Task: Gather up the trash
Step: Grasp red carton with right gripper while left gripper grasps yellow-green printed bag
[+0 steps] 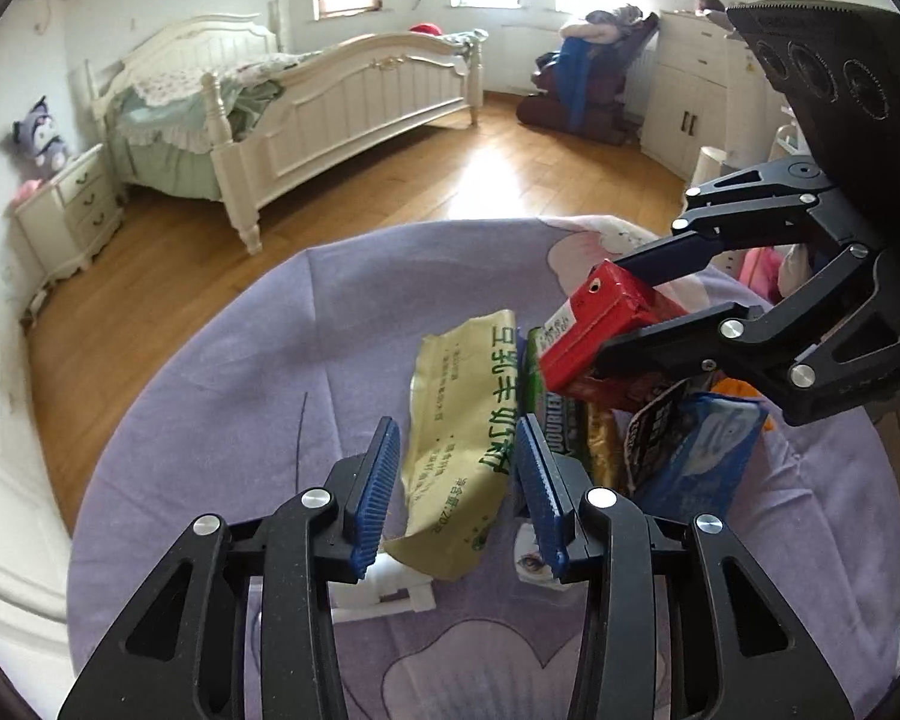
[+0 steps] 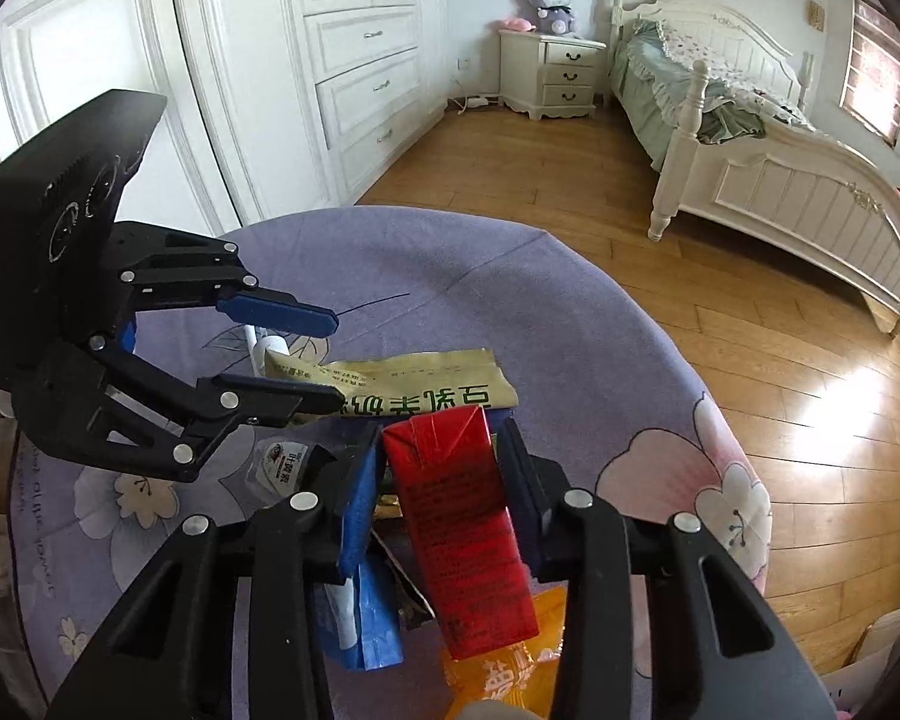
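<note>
Your right claw (image 2: 444, 468) clamps the red carton (image 2: 462, 528) above the table (image 2: 480, 276), your left claw (image 1: 457, 480) straddles the yellow wrapper (image 1: 462, 438) ungripped, and the remaining litter still waits there.

Desk cloth (image 1: 210, 396): lilac, printed with pale pink-and-white blossoms. Carton (image 2: 462, 516): red, dark fine print. Long wrapper (image 1: 462, 432): pale yellow, green lettering. Pouch (image 1: 696, 456): blue and white. Packet (image 2: 498, 678): orange. Fingers (image 1: 378, 480): black (blue ribbed pads). Floor (image 2: 720, 324): honey-brown wood.
</note>
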The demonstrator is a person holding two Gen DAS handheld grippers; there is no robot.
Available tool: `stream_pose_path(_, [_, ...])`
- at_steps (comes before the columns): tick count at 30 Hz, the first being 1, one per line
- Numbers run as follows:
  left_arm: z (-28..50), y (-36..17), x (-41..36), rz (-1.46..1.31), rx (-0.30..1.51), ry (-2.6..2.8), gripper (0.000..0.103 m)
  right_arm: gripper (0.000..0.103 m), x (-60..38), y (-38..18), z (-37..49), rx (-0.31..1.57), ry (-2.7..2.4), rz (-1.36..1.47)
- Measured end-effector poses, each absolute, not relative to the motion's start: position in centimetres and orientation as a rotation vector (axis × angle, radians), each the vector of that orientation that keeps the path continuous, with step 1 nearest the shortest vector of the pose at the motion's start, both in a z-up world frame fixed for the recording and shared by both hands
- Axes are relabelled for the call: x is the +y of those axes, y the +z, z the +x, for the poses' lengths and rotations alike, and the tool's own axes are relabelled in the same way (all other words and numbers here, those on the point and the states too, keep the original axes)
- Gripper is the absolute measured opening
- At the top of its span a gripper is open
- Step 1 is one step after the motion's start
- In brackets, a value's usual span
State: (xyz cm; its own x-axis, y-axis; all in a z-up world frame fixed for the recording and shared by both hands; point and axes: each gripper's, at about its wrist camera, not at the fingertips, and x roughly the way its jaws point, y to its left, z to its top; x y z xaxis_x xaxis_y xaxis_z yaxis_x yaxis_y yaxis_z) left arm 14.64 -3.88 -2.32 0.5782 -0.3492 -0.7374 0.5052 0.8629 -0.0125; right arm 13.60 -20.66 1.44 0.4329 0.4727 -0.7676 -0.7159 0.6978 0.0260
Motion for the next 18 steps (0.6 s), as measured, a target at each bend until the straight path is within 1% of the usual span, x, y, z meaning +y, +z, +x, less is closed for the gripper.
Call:
stream_pose_path(1, [14.4, -2.0, -4.0, 0.209, 0.802, -0.505, 0.041, 0.033, -21.0, 1.6, 13.5, 0.824, 0.741, -0.318])
stream_pose_path(4, [14.1, -2.0, -4.8, 0.256, 0.790, -0.495, 0.041, 0.033, -22.2, 2.7, 12.8, 0.774, 0.672, -0.252])
stream_pose_path(7, [14.6, -3.2, -5.5, 0.283, 0.834, -0.498, 0.041, 0.033, -24.5, 4.3, 12.0, 0.721, 0.582, -0.115])
stream_pose_path(11, [14.2, -3.4, -5.3, 0.252, 0.831, -0.506, 0.041, 0.033, -27.2, 6.6, 8.8, 0.620, 0.511, 0.055])
stream_pose_path(15, [15.0, -4.1, -5.8, 0.277, 0.842, -0.455, 0.041, 0.033, -28.4, 7.8, 6.0, 0.569, 0.499, 0.141])
stream_pose_path(16, [15.2, -4.3, -5.7, 0.273, 0.845, -0.443, 0.038, 0.033, -28.6, 7.8, 5.4, 0.562, 0.492, 0.151])
stream_pose_path(17, [15.4, -4.2, -5.7, 0.266, 0.845, -0.426, 0.028, 0.033, -28.7, 7.8, 4.8, 0.558, 0.479, 0.154])
stream_pose_path(18, [15.6, -4.2, -5.5, 0.255, 0.849, -0.407, 0.023, 0.033, -28.9, 7.7, 4.3, 0.562, 0.467, 0.161])
